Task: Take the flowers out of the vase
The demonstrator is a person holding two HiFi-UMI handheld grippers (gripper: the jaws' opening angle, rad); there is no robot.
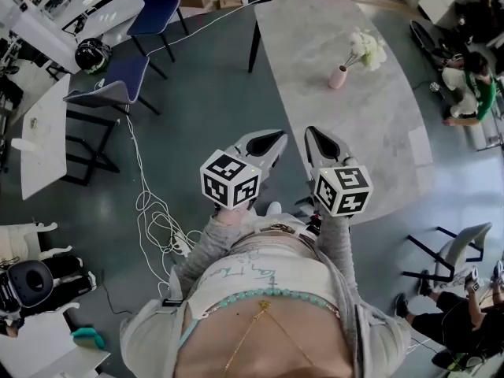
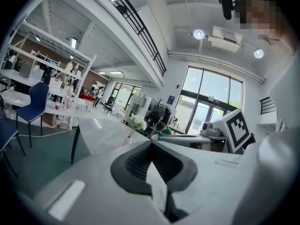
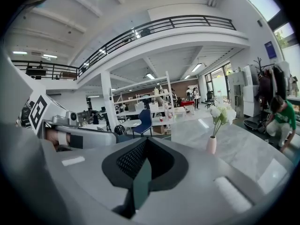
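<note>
The left tongs [image 1: 266, 142] and right tongs [image 1: 319, 142] are closed and empty (well apart from the vase [image 1: 338, 77]). The flowers [image 1: 368, 50] stand in it, toward the far edge of the counter [image 1: 299, 46].

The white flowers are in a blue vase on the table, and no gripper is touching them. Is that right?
Almost. The vase is pink, not blue, as the head view shows. The white flowers do stand in it on the table, and neither the left gripper nor the right gripper touches them.
</note>
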